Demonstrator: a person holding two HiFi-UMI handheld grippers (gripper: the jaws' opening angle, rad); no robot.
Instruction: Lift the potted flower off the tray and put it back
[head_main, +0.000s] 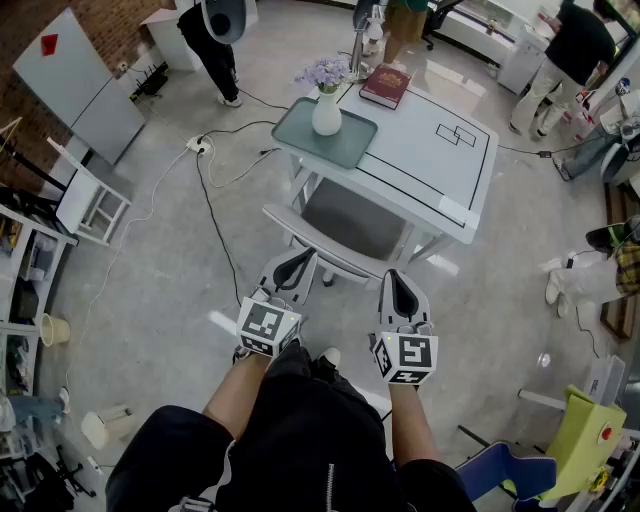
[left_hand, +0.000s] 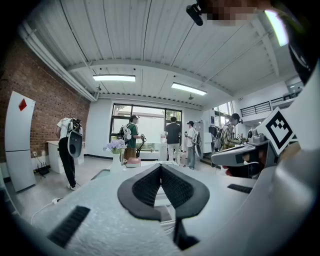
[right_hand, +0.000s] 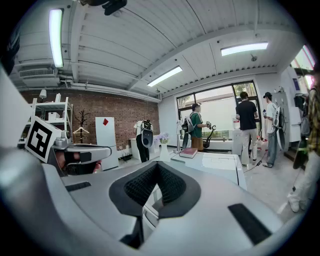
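The potted flower (head_main: 325, 100), purple blooms in a white vase, stands on a grey-green tray (head_main: 348, 147) at the near left corner of a white table (head_main: 420, 150). Both grippers are held low in front of me, well short of the table and apart from the flower. My left gripper (head_main: 299, 258) is shut with nothing between its pads. My right gripper (head_main: 398, 277) is likewise shut and empty. In the left gripper view the flower (left_hand: 115, 148) is small and far beyond the closed tips (left_hand: 161, 167). In the right gripper view the flower (right_hand: 163, 145) shows past the closed tips (right_hand: 158, 165).
A grey chair (head_main: 335, 235) stands between me and the table. A red book (head_main: 385, 86) lies on the table behind the tray. Cables (head_main: 215, 210) trail over the floor at left. Several people stand beyond the table. Shelving (head_main: 30, 270) is at left.
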